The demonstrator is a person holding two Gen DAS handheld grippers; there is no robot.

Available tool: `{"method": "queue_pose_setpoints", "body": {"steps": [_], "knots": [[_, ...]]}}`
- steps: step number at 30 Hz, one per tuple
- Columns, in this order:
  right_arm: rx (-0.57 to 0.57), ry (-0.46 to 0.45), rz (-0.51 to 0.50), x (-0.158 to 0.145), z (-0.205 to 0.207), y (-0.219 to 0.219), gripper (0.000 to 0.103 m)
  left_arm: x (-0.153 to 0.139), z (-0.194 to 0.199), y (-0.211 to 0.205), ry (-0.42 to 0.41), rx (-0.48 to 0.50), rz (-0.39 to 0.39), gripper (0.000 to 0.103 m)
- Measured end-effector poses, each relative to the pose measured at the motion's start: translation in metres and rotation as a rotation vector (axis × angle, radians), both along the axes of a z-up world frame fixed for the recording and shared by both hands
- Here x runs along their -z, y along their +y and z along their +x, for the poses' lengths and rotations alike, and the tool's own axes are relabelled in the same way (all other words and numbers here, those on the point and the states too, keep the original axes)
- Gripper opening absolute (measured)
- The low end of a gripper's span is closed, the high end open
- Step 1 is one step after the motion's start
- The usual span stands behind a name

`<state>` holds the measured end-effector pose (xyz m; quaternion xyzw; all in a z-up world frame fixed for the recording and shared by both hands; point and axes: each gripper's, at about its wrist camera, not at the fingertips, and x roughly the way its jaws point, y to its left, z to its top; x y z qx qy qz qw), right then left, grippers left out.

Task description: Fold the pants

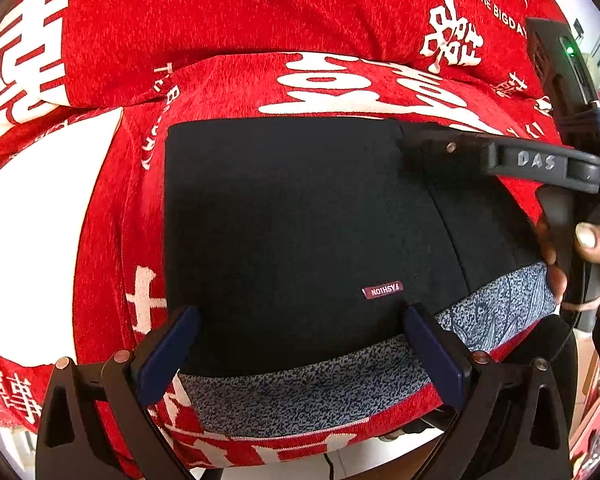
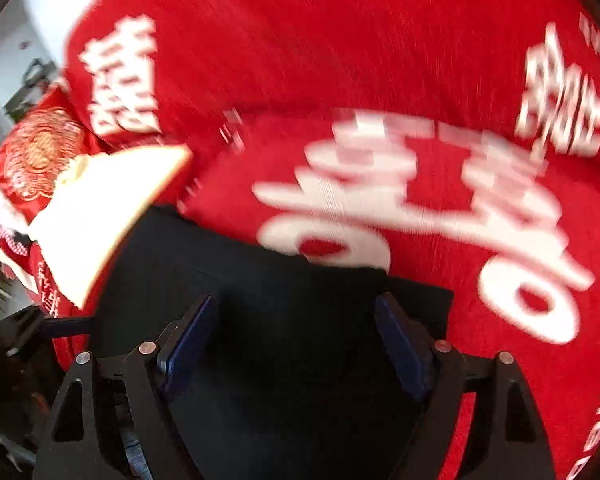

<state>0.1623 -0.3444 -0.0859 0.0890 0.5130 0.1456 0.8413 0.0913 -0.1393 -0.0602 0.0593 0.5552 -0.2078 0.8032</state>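
The black pants (image 1: 292, 220) lie folded into a rectangle on the red sofa cover, with a grey speckled waistband (image 1: 300, 388) at the near edge and a small red FASHION label (image 1: 382, 291). My left gripper (image 1: 300, 320) is open, its fingers spread over the near edge of the pants by the waistband, holding nothing. My right gripper (image 2: 296, 320) is open above the black pants (image 2: 284, 280), near their far corner; that view is motion-blurred. The right gripper also shows in the left wrist view (image 1: 424, 140) at the pants' far right corner, held by a hand (image 1: 592, 240).
The red sofa cover with white characters (image 1: 260, 12) covers seat and backrest. A white cushion area (image 1: 32, 220) lies to the left. A red embroidered pillow (image 2: 36, 152) and a cream cloth (image 2: 100, 208) sit at the sofa's left end. The seat's front edge (image 1: 260, 448) is close below.
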Motion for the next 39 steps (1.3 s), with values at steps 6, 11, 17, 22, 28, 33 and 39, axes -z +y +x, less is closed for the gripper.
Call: {"method": "queue_pose_setpoints", "body": {"steps": [6,11,17,22,28,33,39], "knots": [[0.039,-0.024,-0.01,-0.031,-0.035,-0.013,0.084,-0.004,0.001,0.026,0.073,-0.079,-0.08,0.102],[-0.058,-0.125,0.046,-0.061,-0.127,0.007,0.085,-0.002,-0.01,0.034,0.068,-0.105,-0.079,0.102],[-0.109,-0.071,0.056,-0.031,-0.168,0.032,0.085,0.008,-0.016,0.022,0.041,-0.081,-0.006,0.102],[-0.053,-0.019,0.128,-0.01,-0.156,0.022,0.085,0.013,-0.02,0.021,0.024,-0.068,0.029,0.102],[-0.074,-0.077,0.079,-0.04,-0.163,0.029,0.085,0.013,-0.021,0.021,0.017,-0.067,0.038,0.102],[-0.027,-0.071,0.029,-0.034,-0.149,0.023,0.092,0.014,-0.021,0.02,0.013,-0.061,0.04,0.102],[-0.054,-0.059,0.021,-0.036,-0.142,0.024,0.096,-0.004,-0.02,0.026,-0.022,-0.05,0.018,0.102]]}}
